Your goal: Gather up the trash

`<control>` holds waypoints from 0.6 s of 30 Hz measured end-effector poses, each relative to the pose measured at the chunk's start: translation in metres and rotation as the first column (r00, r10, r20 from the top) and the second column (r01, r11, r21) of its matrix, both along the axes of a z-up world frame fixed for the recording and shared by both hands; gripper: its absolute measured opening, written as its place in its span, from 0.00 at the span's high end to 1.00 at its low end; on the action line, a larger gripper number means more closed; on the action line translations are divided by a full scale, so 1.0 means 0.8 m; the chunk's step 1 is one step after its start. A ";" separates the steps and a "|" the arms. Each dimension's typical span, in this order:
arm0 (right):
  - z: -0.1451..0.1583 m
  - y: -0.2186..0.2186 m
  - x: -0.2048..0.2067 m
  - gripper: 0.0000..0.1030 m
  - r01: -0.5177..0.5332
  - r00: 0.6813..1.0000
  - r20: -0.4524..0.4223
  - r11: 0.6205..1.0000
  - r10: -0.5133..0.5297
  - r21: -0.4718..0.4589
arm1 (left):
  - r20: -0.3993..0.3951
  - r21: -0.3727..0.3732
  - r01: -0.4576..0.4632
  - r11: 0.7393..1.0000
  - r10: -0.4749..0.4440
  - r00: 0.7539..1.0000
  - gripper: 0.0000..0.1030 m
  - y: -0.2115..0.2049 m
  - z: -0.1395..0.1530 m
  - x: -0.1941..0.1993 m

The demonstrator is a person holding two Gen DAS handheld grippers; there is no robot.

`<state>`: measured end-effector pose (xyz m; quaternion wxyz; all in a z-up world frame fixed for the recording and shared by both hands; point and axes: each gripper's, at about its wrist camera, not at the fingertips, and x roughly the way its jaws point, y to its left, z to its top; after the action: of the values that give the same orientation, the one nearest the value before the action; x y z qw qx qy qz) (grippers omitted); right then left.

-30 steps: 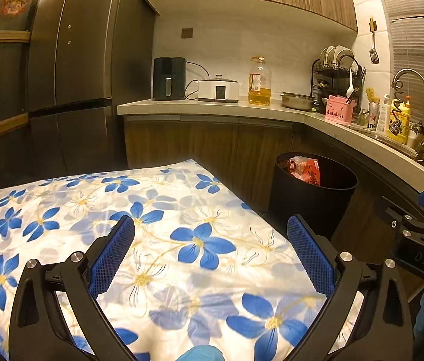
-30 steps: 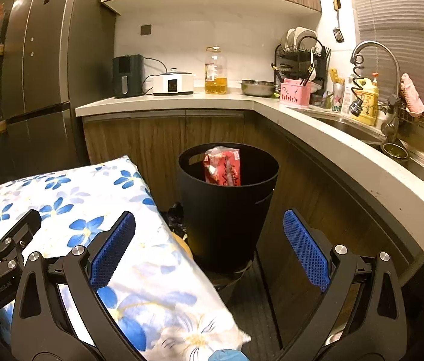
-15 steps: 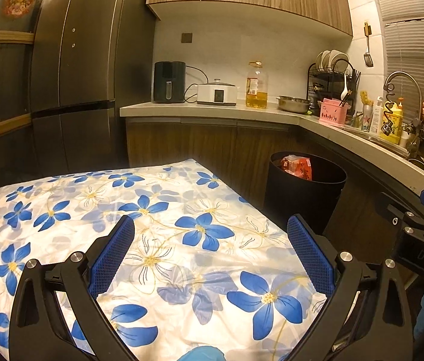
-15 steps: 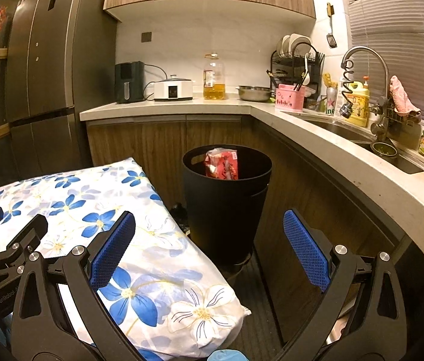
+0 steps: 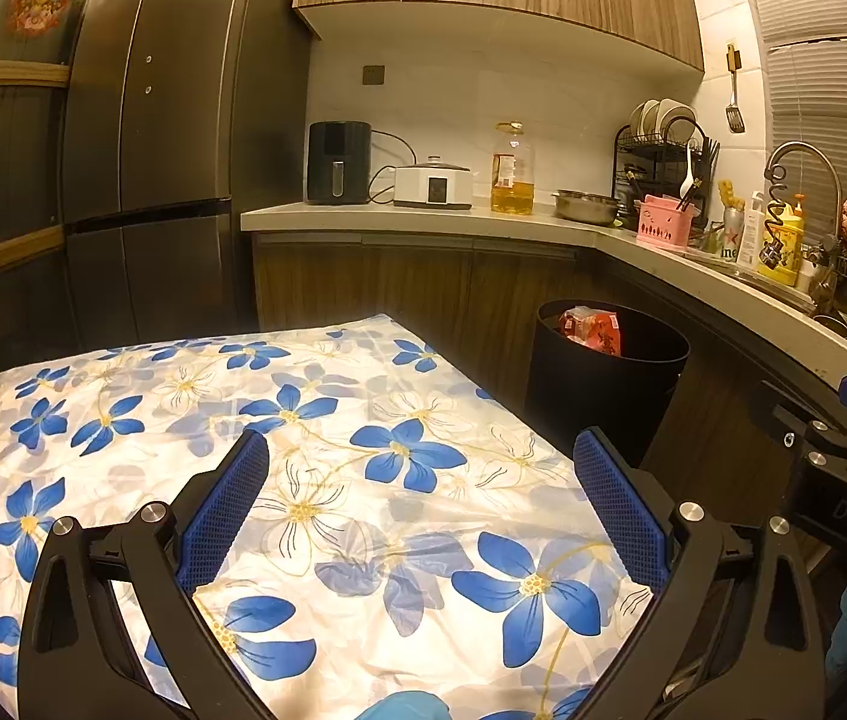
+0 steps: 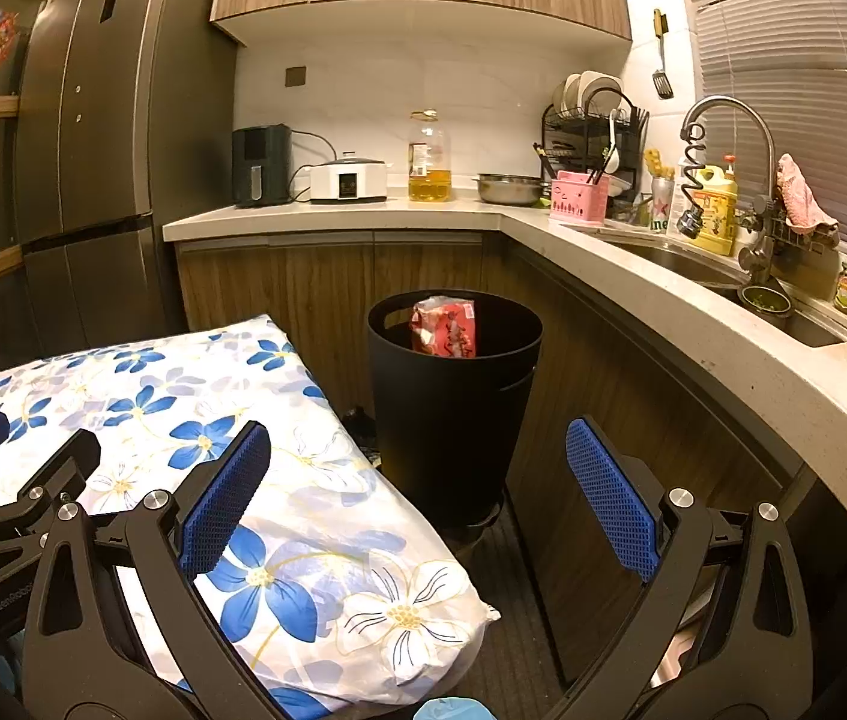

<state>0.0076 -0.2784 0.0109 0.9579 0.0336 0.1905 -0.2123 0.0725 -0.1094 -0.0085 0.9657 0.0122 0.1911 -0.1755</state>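
Fridge [image 5: 171,138] stands at the far left, and before it a table under a flowered cloth [image 5: 315,420] fills the left and middle of the left wrist view. No trash is visible on this cloth. The left gripper [image 5: 420,486] hangs over the cloth with its fingers wide apart and nothing between them.

To the right of the table stands the black bin [image 6: 453,396], on the floor against the cabinets under the bench [image 6: 633,276]. A red wrapper [image 6: 444,330] is already inside it, standing upright and leaning on the far wall of the bin, with its long axis about vertical. The right gripper [image 6: 417,480] also has its fingers wide apart and empty. The bin lies straight ahead of the right gripper, between its two fingers in that view, but ahead and to the right of the left one, so I judge the right hand is nearer to it. The bin is well apart from both.

Compared with one second ago, the bin and the cabinets look smaller and farther in both views, and more of the cloth shows, so both grippers have moved back from the bin. Their fingers were just as open then.
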 end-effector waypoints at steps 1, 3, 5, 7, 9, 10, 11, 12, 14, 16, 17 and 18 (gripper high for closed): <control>0.000 0.000 0.000 0.05 0.000 1.000 0.000 1.000 0.000 -0.001 | 0.000 0.000 0.000 1.000 0.000 1.000 0.06 0.000 0.000 0.000; 0.000 0.001 0.000 0.05 -0.002 1.000 0.001 1.000 0.002 0.000 | 0.001 0.000 0.000 1.000 0.000 1.000 0.06 0.000 0.000 0.000; 0.001 0.002 0.000 0.05 -0.001 1.000 0.001 1.000 0.001 -0.002 | 0.003 -0.003 -0.001 1.000 0.001 1.000 0.06 0.001 0.000 0.000; 0.002 0.003 0.000 0.05 -0.002 1.000 0.000 1.000 0.002 -0.004 | 0.002 -0.004 -0.003 1.000 0.003 1.000 0.06 0.003 0.000 0.000; 0.002 0.004 0.000 0.05 -0.005 1.000 0.000 1.000 0.005 -0.005 | 0.003 -0.004 -0.005 1.000 0.005 1.000 0.06 0.003 0.001 0.000; 0.003 0.004 0.002 0.05 -0.006 1.000 -0.001 1.000 0.006 -0.006 | 0.002 -0.004 -0.004 1.000 0.004 1.000 0.06 0.003 0.001 0.000; 0.004 0.004 0.003 0.05 -0.007 1.000 -0.001 1.000 0.007 -0.007 | 0.003 -0.004 -0.005 1.000 0.005 1.000 0.06 0.004 0.001 0.000; 0.004 0.004 0.003 0.05 -0.008 1.000 -0.002 1.000 0.008 -0.007 | 0.003 -0.003 -0.005 1.000 0.005 1.000 0.06 0.003 0.001 0.000; 0.005 0.004 0.004 0.05 -0.009 1.000 -0.002 1.000 0.009 -0.006 | 0.004 -0.004 -0.006 1.000 0.006 1.000 0.06 0.004 0.002 0.001; 0.005 0.004 0.004 0.05 -0.009 1.000 -0.003 1.000 0.009 -0.007 | 0.004 -0.004 -0.006 1.000 0.006 1.000 0.06 0.005 0.002 0.001; 0.005 0.004 0.004 0.05 -0.010 1.000 -0.002 1.000 0.010 -0.007 | 0.004 -0.003 -0.006 1.000 0.006 1.000 0.06 0.005 0.002 0.001; 0.005 0.004 0.005 0.05 -0.010 1.000 -0.002 1.000 0.010 -0.008 | 0.003 -0.003 -0.006 1.000 0.006 1.000 0.06 0.005 0.002 0.001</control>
<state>0.0112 -0.2750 0.0150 0.9589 0.0288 0.1906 -0.2081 0.0732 -0.1054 -0.0073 0.9665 0.0106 0.1895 -0.1729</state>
